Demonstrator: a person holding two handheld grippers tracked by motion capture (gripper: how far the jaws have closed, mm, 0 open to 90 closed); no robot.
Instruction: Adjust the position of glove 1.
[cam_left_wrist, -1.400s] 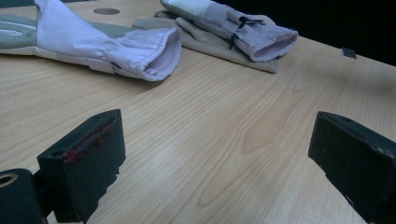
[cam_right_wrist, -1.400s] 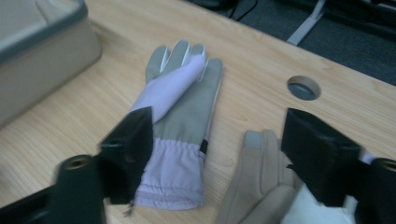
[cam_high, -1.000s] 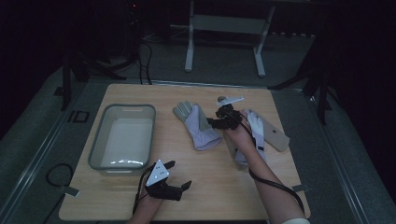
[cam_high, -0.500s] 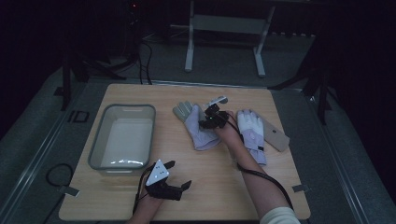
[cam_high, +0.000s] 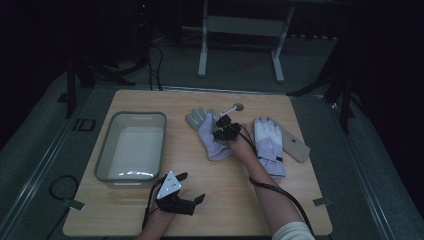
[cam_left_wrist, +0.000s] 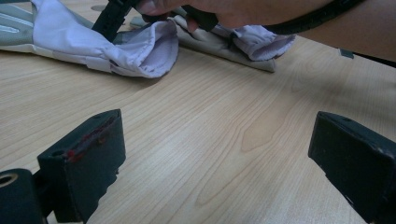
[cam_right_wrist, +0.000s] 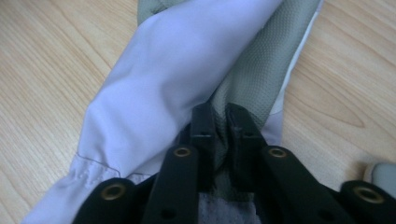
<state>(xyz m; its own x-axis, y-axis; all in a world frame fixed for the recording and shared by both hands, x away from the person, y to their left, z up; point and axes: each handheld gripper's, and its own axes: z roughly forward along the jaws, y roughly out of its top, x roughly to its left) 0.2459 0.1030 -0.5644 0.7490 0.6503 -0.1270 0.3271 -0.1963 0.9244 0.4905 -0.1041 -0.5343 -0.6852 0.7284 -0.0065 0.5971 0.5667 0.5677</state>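
Observation:
Two pale lilac-and-grey work gloves lie on the wooden table. My right gripper (cam_high: 222, 129) is down on the left glove (cam_high: 207, 137). Its jaws have just been closing and now pinch the glove's fabric (cam_right_wrist: 163, 84) between the pads, right gripper (cam_right_wrist: 221, 116) shut. The other glove (cam_high: 267, 142) lies flat to the right of the hand. Near the table's front edge my left gripper (cam_high: 192, 187) rests with its jaws wide apart and only bare wood between them, left gripper (cam_left_wrist: 219, 154). Ahead of it lie the pinched glove (cam_left_wrist: 93, 42) and the second glove (cam_left_wrist: 252, 39).
A grey plastic bin (cam_high: 131, 116) stands on the left half of the table, with nothing in it. A flat tan piece (cam_high: 296, 148) lies under the right glove's edge. A metal stand (cam_high: 240, 25) is on the floor beyond the table.
My right gripper has moved left from over the right glove to the left glove, come down and shut on its fabric. The left gripper has kept still.

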